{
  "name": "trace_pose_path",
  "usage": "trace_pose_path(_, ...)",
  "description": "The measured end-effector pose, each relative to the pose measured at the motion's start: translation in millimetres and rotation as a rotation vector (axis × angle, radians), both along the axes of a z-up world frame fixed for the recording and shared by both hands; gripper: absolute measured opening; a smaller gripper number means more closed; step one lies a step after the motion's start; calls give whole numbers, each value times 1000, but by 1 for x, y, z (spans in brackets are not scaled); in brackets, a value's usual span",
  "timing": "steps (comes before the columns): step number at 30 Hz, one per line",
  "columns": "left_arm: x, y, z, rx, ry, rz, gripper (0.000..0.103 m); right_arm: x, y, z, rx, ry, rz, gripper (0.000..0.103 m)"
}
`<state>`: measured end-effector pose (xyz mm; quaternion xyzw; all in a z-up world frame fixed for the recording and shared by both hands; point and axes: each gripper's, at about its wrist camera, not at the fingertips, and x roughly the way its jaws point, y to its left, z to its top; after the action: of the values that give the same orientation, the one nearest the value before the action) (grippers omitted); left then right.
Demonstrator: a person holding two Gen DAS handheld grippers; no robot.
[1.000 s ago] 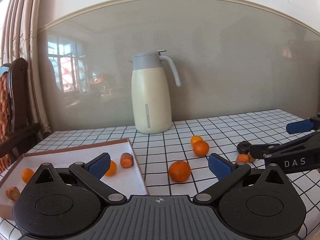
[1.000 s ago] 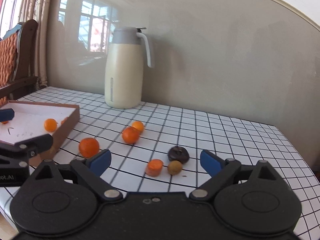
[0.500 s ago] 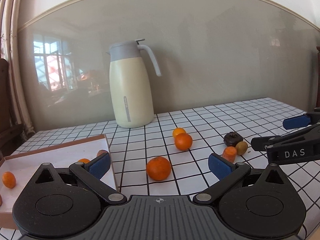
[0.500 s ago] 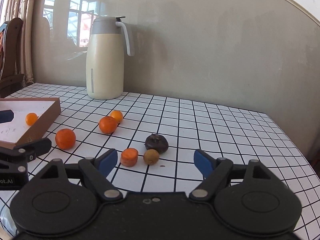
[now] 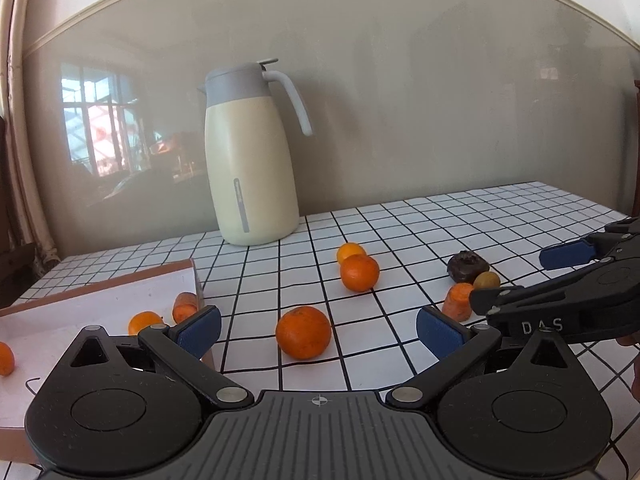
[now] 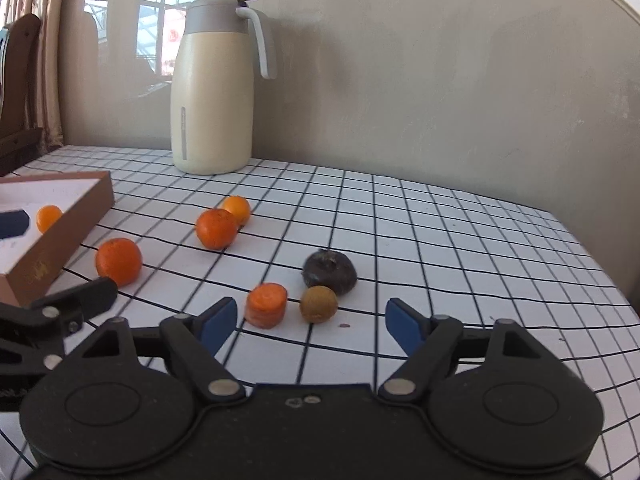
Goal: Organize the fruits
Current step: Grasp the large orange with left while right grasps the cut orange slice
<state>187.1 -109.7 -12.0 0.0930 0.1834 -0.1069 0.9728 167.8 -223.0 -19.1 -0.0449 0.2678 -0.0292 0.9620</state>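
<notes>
Task is partway done, judging by the layout. The brown tray at the counter's left edge is already holding at least three pieces: two small oranges and a carrot chunk against its right wall. Left loose on the counter: the nearest orange, two more oranges touching each other behind it, plus a cluster to the right of a cut carrot stub, a small greenish-brown fruit and a dark wrinkled fruit.

Left gripper is sitting released, nothing between the jaws, lining up on the nearest orange. Right gripper is also spread wide and empty, facing the carrot stub and greenish fruit.

Round fruits are showing no real long axis. Carrot stub is standing on end, cut face up, axis vertical. Tray's carrot chunk is lying tilted, exact heading unclear.
</notes>
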Motion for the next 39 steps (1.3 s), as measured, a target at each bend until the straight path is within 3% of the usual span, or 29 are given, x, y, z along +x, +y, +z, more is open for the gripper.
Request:
trace_pose_path(2,2,3,0,-16,4,2,103,1,2,0,0,2,16,61)
trace_pose_path(5,8,5,-2,-29,35,7,102,5,5,-5,18,35,44,36)
trace_pose_path(6,9,6,-2,-38,40,8,102,5,7,-6,16,44,53,33)
trace_pose_path(9,12,6,-3,-49,51,4,99,6,11,-8,8,46,63,33)
trace_pose_path(11,16,4,-3,-46,72,7,78,8,10,-9,15,49,61,33)
trace_pose_path(25,45,-11,-18,-23,149,45,70,21,9,-19,39,59,78,32)
trace_pose_path(36,65,-12,-24,-21,199,74,70,30,5,-20,71,78,78,28)
trace_pose_path(39,67,-14,-25,-5,202,82,69,35,7,-22,56,100,70,20)
